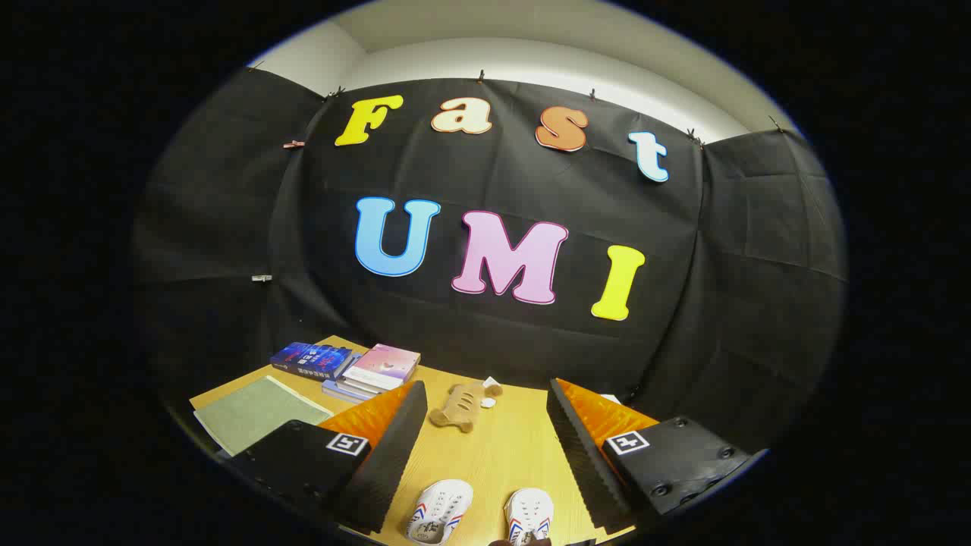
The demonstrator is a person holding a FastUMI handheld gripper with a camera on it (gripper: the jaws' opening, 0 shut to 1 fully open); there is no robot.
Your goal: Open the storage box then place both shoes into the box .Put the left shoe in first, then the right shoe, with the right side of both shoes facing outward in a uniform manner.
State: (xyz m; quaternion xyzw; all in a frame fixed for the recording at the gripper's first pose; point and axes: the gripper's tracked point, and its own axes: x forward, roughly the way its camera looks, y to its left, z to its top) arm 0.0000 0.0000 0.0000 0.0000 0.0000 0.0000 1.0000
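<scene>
Shoes (478,514), a white pair, lie on the bench (493,447) at its near edge, partly cut off, between my tongs' (482,444) spread, empty fingers. Books (356,368) sit at the far left corner.

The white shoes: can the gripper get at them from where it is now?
Probably yes: the gripper is open, both white shoes lie on the table between its fingers, nothing blocking.
</scene>
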